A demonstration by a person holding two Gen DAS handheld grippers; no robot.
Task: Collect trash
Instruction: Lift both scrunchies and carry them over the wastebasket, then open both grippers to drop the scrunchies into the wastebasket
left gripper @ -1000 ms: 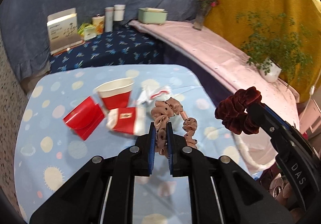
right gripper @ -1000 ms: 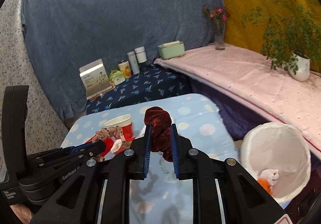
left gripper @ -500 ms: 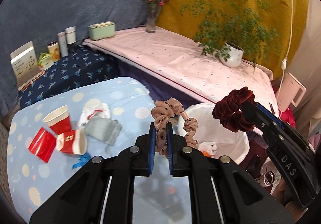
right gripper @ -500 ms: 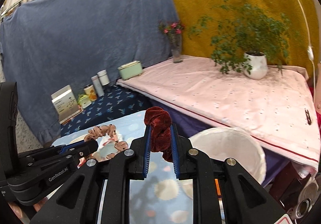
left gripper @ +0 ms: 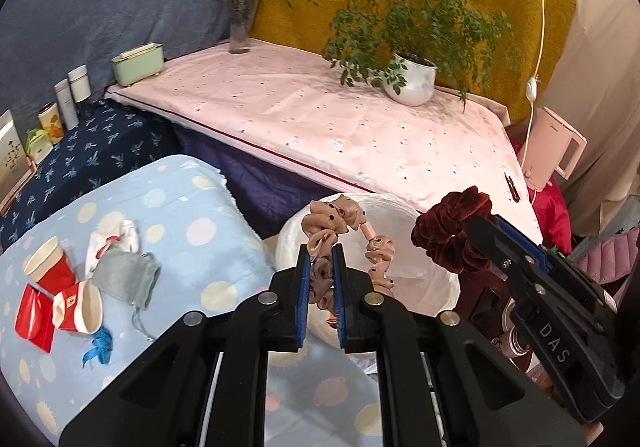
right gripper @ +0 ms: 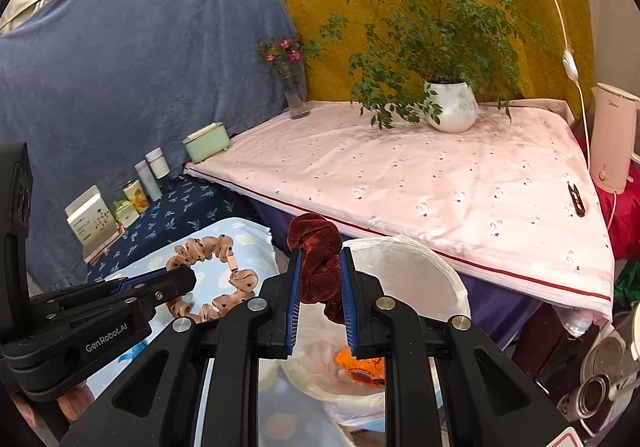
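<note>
1. Both grippers have swung away from the red cups, from over the dotted blue cloth toward the white-lined trash bin (left gripper: 424,283), which now fills the space beyond the fingers.
2. Left gripper (left gripper: 320,279) is clamped on a tan, dark-dotted scrunchie (left gripper: 344,219); its loop stands up and forward over the bin's near rim.
3. Right gripper (right gripper: 320,287) is clamped on a maroon velvet scrunchie (right gripper: 316,247), with the bin's open mouth (right gripper: 404,271) just beyond and below its fingertips, so I judge this hand the nearer to dropping.
4. Both scrunchies are soft, gathered fabric rings; the bin liner is thin, crinkled plastic, with orange waste at the bottom.
5. Crushed red paper cups (left gripper: 60,287) and a grey pouch (left gripper: 124,275) remain on the cloth.
</note>
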